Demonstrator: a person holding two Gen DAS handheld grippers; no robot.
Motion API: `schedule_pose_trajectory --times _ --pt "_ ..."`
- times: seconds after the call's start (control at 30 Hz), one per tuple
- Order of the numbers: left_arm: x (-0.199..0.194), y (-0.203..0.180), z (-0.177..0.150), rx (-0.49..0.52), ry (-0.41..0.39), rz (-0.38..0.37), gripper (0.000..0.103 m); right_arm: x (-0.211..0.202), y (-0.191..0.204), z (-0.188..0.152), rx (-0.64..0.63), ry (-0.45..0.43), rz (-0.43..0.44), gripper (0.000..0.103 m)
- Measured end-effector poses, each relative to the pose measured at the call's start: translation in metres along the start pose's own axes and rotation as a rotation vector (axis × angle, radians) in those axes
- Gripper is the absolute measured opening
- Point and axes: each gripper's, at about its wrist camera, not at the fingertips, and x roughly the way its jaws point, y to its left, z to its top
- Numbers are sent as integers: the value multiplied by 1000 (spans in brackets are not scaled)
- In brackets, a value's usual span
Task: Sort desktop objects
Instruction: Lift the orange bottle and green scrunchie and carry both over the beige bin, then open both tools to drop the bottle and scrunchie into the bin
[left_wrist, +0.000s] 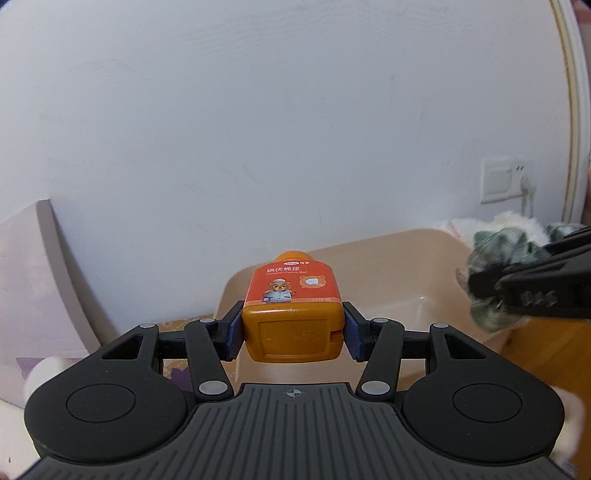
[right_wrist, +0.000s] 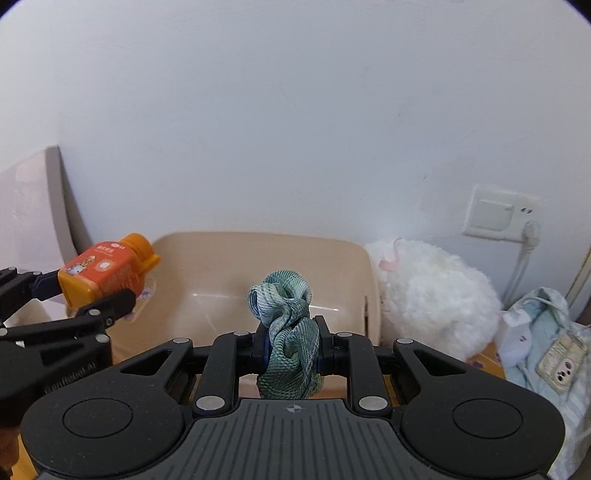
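My left gripper (left_wrist: 292, 334) is shut on an orange cotton-ball bottle (left_wrist: 291, 306) with a bear label, held by its base, cap pointing away, in front of a beige plastic bin (left_wrist: 406, 266). The bottle also shows at the left of the right wrist view (right_wrist: 107, 271). My right gripper (right_wrist: 291, 347) is shut on a bunched green checked cloth (right_wrist: 286, 317), held before the open beige bin (right_wrist: 229, 266). The cloth and right gripper show at the right edge of the left wrist view (left_wrist: 495, 273).
A white fluffy plush (right_wrist: 432, 295) lies right of the bin. A wall socket with a plugged cable (right_wrist: 498, 218) is behind it. A pale blue cloth with a phone and charger (right_wrist: 554, 350) lies at the far right. A beige board (right_wrist: 40, 206) leans at the left wall.
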Motion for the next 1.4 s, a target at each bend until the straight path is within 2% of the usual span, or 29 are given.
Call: schedule_pose_trajectory --times 0.23,0.4,0.5,0.53,0.57,0.63,0.67,0.7,0.77,0.8,0.87,1.1,1.23,1.4 --pt "58 -13 -2 16 108 9 54 62 5 1 4 91 -23 20" --pt "83 -19 -11 44 168 9 54 80 6 -2 -9 119 -35 21" --pt "96 -22 -15 19 223 -19 54 85 3 -4 -11 132 -45 24" --pt "99 -22 -17 12 244 -32 54 85 2 -5 -11 136 -42 29" --pt "102 -22 -19 5 252 -42 55 85 2 -6 -16 140 -39 40" --pt "100 -19 -21 -13 234 -39 62 84 -1 -7 -36 138 -21 44" --pt "97 -18 -19 -12 220 -28 73 81 -1 -8 -43 135 -17 48" --pt "94 -17 -19 -7 200 -15 77 78 0 -8 -47 131 -26 50" --pt "97 -20 -13 5 178 -3 80 72 -3 -7 -38 116 -43 63" --pt "89 -14 -14 7 177 -4 82 68 -5 -6 -27 111 -42 66" --pt "84 -10 -13 -2 177 -12 82 61 -11 -5 7 99 -34 75" --pt "51 4 -11 10 133 -15 83 23 -20 -5 35 63 -15 79" --pt "21 22 -11 -2 107 -20 84 -4 -25 -5 51 17 -30 90" --pt "-13 44 -19 9 108 -25 85 -52 -17 -15 -18 -42 -47 101"
